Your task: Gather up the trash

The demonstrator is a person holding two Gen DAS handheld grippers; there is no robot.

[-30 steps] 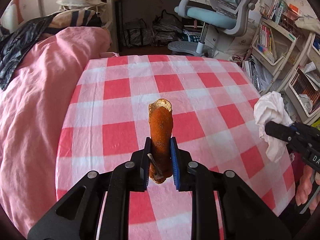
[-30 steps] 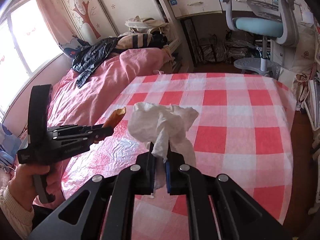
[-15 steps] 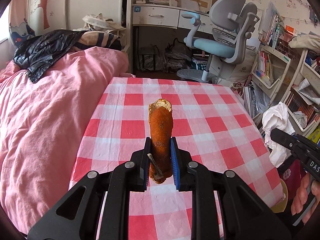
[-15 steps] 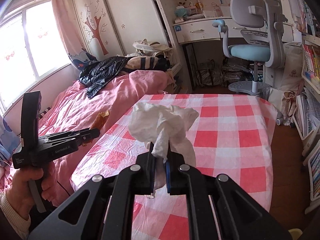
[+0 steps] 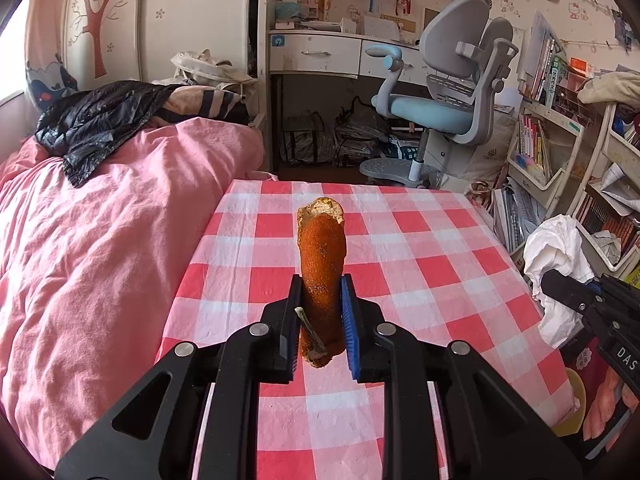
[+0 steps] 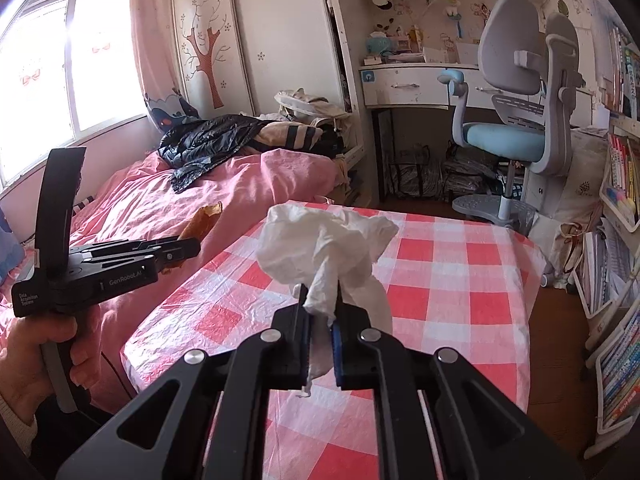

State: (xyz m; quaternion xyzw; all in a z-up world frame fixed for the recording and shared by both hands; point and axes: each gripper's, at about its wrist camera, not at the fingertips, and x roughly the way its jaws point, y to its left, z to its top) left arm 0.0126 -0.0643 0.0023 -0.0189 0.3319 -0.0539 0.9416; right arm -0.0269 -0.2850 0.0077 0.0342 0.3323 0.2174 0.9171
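The left hand-held gripper (image 5: pixel 320 316) is pinching a strip of orange peel (image 5: pixel 322 276) between its blue-padded fingers (image 5: pixel 347 312); the peel stands upright out of the jaws, its pale torn tip at the top and a bit of stem at its lower end. The right hand-held gripper (image 6: pixel 320 328) is pressed together on a crumpled white tissue (image 6: pixel 326 240), most of which bunches above the jaws while a thin tail hangs below them. Both pieces of trash are held in the air above the desk (image 5: pixel 420 240), which carries a red-and-white checked cloth. In the right wrist view the left hand-held gripper shows at the left, over the edge of a bed with a pink duvet (image 6: pixel 132 208), gripped by a person's hand (image 6: pixel 36 356). In the left wrist view the tissue and the right hand-held gripper appear at the right edge, past the desk's side. Behind the desk stand a grey and blue swivel chair (image 5: pixel 448 92) and a bookshelf (image 5: pixel 540 148).
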